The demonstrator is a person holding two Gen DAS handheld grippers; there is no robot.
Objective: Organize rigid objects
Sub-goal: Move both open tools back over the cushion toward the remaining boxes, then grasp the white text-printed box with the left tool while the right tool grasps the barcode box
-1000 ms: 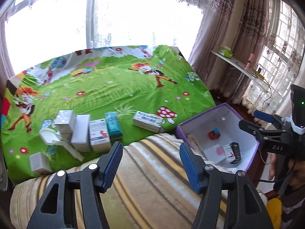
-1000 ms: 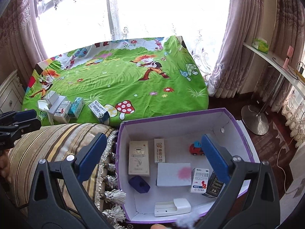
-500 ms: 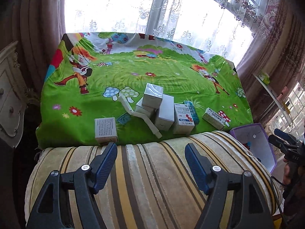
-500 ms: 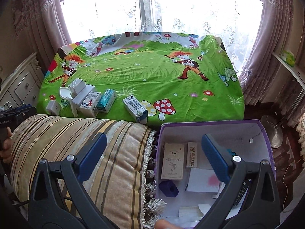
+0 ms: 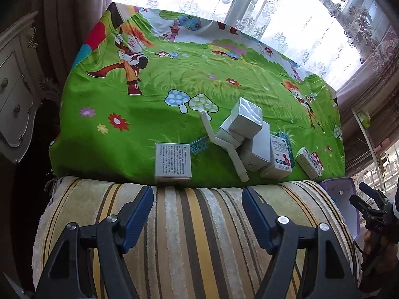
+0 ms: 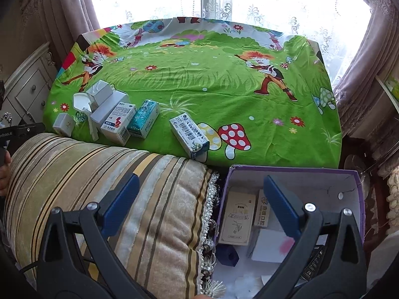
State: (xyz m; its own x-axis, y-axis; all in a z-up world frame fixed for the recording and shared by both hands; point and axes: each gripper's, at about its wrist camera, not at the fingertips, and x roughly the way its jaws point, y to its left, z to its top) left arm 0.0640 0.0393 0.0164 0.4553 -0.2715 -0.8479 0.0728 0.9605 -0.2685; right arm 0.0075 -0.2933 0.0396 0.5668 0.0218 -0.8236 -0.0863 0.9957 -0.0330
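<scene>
Your left tongs (image 5: pixel 197 214) have swung left since a second ago: the purple cardboard box (image 5: pixel 345 194), then squarely ahead of them, now sits at the far right edge of their view, and the cluster of small cartons lies straight in front. They hang spread wide and empty above the striped beige cushion (image 5: pixel 199 236). Just past the cushion, on the green cartoon-print tabletop (image 5: pixel 149 94), a grey square carton with printed text (image 5: pixel 172 163) lies nearest them. A white bent plastic piece (image 5: pixel 224 147) leans against the heap of white cartons (image 5: pixel 245 124) beside it.

Your right tongs (image 6: pixel 199 199) are also spread and empty, and they have pulled back from the purple cardboard box (image 6: pixel 349 174), so only its near half shows between them. Inside it lie a cream flat packet (image 6: pixel 238 215) and a dark blue block (image 6: pixel 227 255). A white barcoded carton (image 6: pixel 189 132) rests apart from the cluster, near the tabletop's front edge.
</scene>
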